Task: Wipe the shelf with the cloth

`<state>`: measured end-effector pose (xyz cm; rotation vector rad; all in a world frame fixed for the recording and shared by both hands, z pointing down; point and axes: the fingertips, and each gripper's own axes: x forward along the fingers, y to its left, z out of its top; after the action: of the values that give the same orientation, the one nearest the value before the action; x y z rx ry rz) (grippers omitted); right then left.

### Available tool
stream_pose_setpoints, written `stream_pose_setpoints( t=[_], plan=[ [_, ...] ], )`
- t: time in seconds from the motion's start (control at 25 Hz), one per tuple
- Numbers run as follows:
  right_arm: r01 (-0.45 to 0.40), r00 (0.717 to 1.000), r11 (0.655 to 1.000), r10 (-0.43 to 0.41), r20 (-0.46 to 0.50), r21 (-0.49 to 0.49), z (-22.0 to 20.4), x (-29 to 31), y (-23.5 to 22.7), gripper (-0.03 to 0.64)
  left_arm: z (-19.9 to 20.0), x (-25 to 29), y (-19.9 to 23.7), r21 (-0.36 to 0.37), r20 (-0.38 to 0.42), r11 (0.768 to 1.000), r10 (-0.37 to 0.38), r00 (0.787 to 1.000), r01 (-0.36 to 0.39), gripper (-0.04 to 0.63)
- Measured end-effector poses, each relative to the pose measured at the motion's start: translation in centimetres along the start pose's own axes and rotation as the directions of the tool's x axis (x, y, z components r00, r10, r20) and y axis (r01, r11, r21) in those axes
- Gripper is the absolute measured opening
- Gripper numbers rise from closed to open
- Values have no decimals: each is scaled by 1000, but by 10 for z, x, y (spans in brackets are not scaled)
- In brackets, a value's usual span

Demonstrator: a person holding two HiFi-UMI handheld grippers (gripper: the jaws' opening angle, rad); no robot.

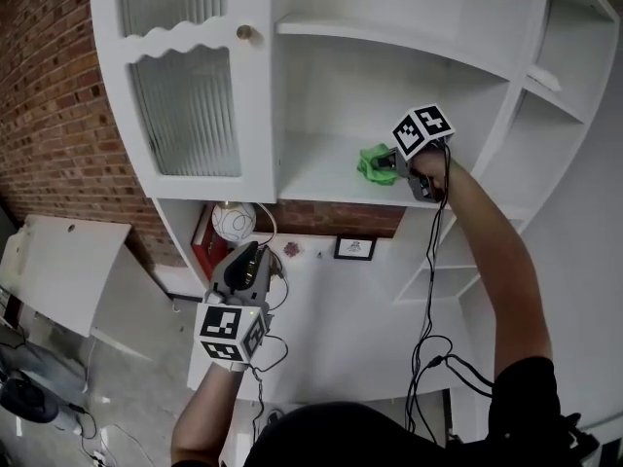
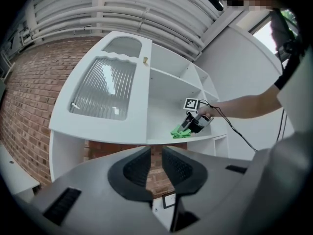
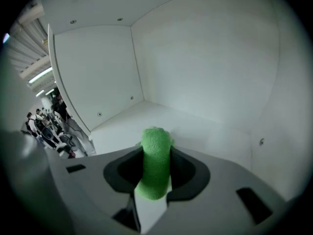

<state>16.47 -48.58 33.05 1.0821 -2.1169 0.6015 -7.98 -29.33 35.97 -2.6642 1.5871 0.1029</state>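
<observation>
A green cloth [image 1: 372,162] rests on the white shelf [image 1: 321,178] of a white cabinet, pinched by my right gripper [image 1: 387,162], which is shut on it. In the right gripper view the cloth [image 3: 155,163] fills the gap between the jaws, with the shelf's floor [image 3: 146,119] and back corner ahead. The left gripper view shows the cloth [image 2: 180,131] and the right gripper [image 2: 190,125] from afar. My left gripper [image 1: 249,257] hangs well below the shelf, its jaws close together with nothing between them [image 2: 156,166].
A ribbed glass door [image 1: 185,110] closes the cabinet's left part, with a small knob [image 1: 244,33]. Another shelf [image 1: 389,42] sits above, and side shelves [image 1: 555,81] curve off to the right. Below are a brick wall [image 1: 49,115], a red book [image 1: 206,246] and a small framed picture [image 1: 355,248].
</observation>
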Motion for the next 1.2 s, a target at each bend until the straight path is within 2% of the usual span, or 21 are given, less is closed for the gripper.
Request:
stream_pose_setpoints(
  t=[0.12, 0.28, 0.44, 0.64, 0.76, 0.88, 1.08, 1.2],
  plan=[
    [106, 994, 994, -107, -32, -34, -12, -14, -19, 118, 1, 9, -11, -9, 4, 999, -39, 999, 39, 69],
    [223, 970, 972, -229, -75, -79, -26, -31, -40, 118, 0, 19, -23, -18, 7, 996, -85, 996, 85, 69],
    [335, 927, 931, -354, -127, -146, -41, -46, -55, 118, -3, 27, -29, -33, 8, 992, -118, 993, 118, 69],
    [417, 871, 877, -461, -170, -238, -50, -53, -57, 117, -4, 34, -36, -56, 21, 986, -154, 988, 155, 69],
    [478, 806, 811, -558, -200, -338, -53, -57, -61, 117, -3, 37, -37, -63, 28, 983, -172, 985, 173, 69],
    [524, 714, 727, -659, -237, -443, -60, -62, -69, 117, -4, 39, -34, -72, 28, 981, -179, 983, 180, 69],
    [541, 585, 615, -765, -268, -574, -72, -65, -80, 115, -7, 41, -29, -80, 27, 980, -183, 983, 184, 69],
    [526, 486, 524, -832, -269, -670, -77, -71, -87, 115, -7, 44, -29, -82, 24, 979, -186, 982, 187, 69]
  ],
)
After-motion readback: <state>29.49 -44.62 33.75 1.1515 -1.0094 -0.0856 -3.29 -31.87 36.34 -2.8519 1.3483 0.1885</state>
